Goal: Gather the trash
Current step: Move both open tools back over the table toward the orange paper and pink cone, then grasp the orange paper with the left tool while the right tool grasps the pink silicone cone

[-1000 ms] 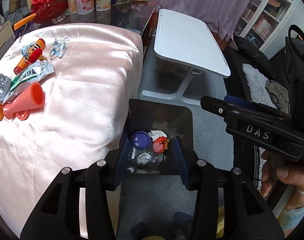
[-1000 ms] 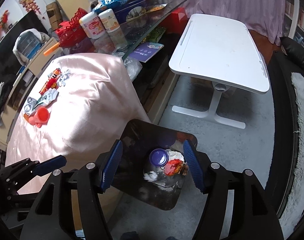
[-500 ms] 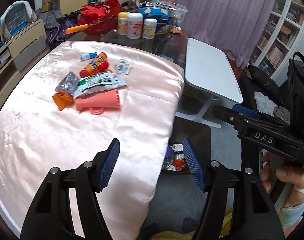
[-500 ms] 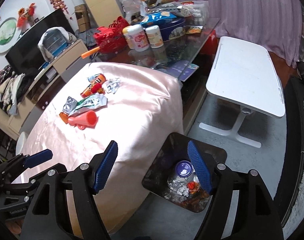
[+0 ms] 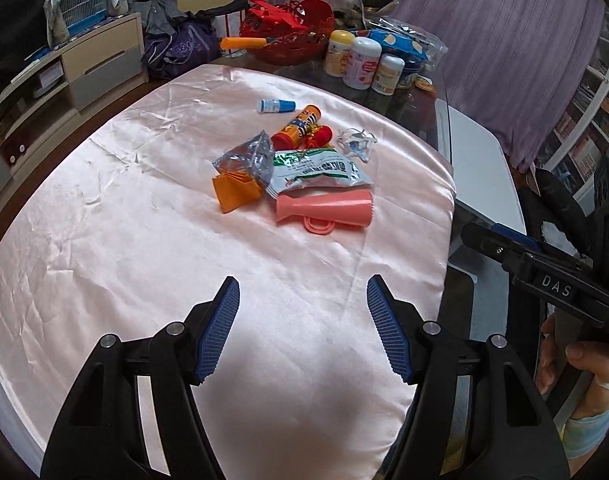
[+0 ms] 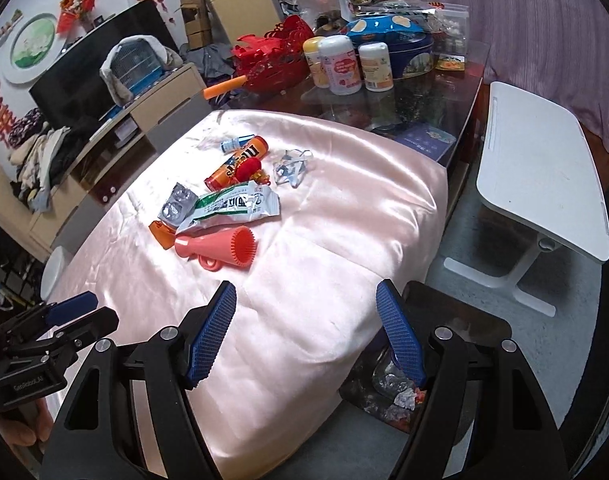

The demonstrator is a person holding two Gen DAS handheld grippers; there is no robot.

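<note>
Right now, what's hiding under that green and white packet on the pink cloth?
The green and white packet lies over the narrow end of the pink cone and overlaps the silver wrapper. An orange piece pokes out beside them. Anything else beneath is covered.

Pale pink satin cloth (image 5: 144, 240), coral funnel (image 5: 324, 210), green-white wrapper (image 5: 316, 172), perhaps orange pouch (image 5: 234, 192)

Bare pink cloth (image 5: 152, 248) — litter cluster (image 5: 304, 176) beyond
</note>
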